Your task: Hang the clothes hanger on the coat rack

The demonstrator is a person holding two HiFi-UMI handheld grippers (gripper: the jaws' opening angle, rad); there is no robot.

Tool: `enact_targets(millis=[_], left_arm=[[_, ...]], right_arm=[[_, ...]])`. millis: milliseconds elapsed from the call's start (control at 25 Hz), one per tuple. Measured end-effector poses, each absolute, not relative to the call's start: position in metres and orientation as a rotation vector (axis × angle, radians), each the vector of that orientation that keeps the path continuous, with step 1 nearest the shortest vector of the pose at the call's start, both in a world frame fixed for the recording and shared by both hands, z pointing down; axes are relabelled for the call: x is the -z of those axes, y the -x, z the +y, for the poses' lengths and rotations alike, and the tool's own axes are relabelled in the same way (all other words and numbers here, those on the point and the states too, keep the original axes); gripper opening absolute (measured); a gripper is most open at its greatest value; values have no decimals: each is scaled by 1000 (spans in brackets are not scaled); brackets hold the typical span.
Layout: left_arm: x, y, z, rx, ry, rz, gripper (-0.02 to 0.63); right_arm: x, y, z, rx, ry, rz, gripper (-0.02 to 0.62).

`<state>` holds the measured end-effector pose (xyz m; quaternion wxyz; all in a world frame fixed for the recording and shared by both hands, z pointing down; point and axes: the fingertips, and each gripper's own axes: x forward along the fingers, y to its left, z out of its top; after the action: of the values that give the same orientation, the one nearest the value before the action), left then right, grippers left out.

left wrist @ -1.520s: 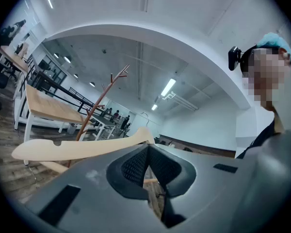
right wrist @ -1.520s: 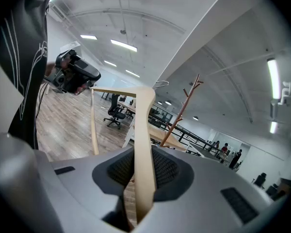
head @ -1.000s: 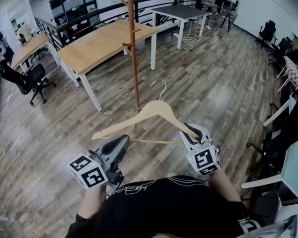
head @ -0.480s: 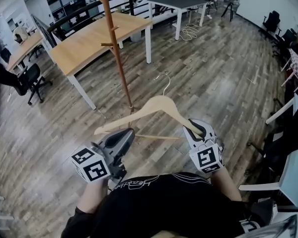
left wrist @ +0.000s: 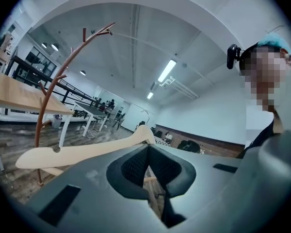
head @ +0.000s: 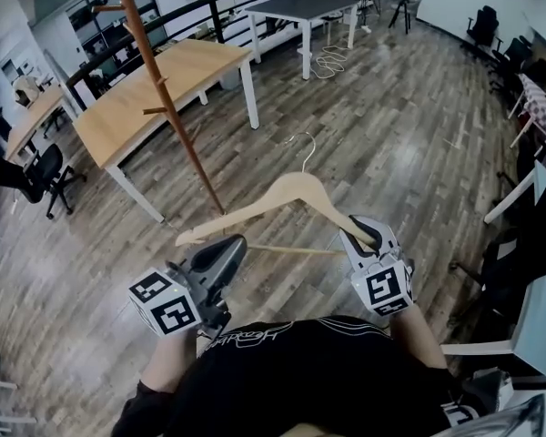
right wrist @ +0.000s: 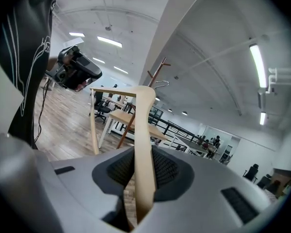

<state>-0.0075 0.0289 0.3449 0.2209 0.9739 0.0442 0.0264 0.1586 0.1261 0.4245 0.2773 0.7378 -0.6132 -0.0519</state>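
The coat rack (head: 167, 106) is a thin brown pole with short pegs, standing on the plank floor (head: 400, 144). Close behind the rack stands a long wooden table (head: 150, 94), with one white leg near the foot of the pole. Further behind the rack are a grey table (head: 300, 5) and a dark railing (head: 214, 7). A black office chair (head: 38, 167) stands well to the left of the rack. A loose white cable (head: 329, 60) lies on the floor beyond it, near the grey table.

The wooden hanger (head: 287, 194) is carried in the air, to the right of the rack and nearer to the person, not touching it. Between them I see only open floor. The metal hook points away from the person.

The right gripper (head: 364, 232) clamps the right arm of the hanger between its pads. The left gripper (head: 226, 247) has its jaws pressed together with nothing gripped. The left arm of the hanger passes just past its tips (whether they touch, I cannot tell).

One second ago the rack stood straight behind the hook. Now it stands off to the left of the hanger and leans more across the head view. The hold on the hanger is the same as before.
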Motion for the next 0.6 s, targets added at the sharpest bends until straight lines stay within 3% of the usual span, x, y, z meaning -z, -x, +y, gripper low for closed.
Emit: enact_targets(millis=[600], left_arm=[[-379,-82,-96,-86,-2573,112,8]], right_arm=[[-463,-245,24,37,-1947,-1605,118]])
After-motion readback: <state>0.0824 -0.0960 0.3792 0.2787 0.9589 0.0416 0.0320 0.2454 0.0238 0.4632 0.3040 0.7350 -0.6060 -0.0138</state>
